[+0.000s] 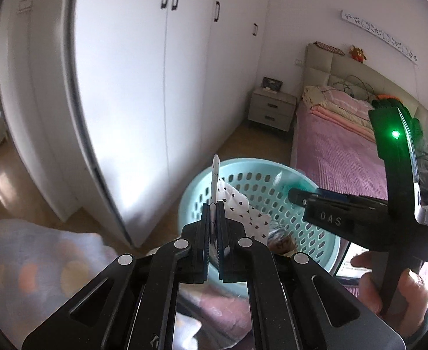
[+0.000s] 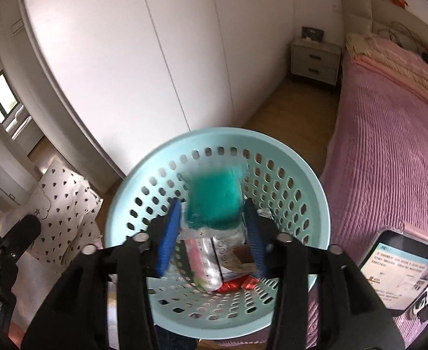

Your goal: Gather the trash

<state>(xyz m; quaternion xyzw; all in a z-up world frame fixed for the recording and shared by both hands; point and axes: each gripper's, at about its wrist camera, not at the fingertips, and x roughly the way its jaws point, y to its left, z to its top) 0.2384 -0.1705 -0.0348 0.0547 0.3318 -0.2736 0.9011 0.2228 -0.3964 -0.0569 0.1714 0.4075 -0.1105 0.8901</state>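
Right wrist view: the right gripper is standing released, jaws apart, over the basket. A blurred teal packet is lying between the fingers, untouched, above wrappers on the basket floor. Left gripper is clenching a white heart-print wrapper edge-on near the rim. "DAS" is showing on the right gripper's body. A hand is gripping its handle, angled downward.

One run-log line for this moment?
left claw: shut on wrapper | right claw: open, green packet dropping | basket: below
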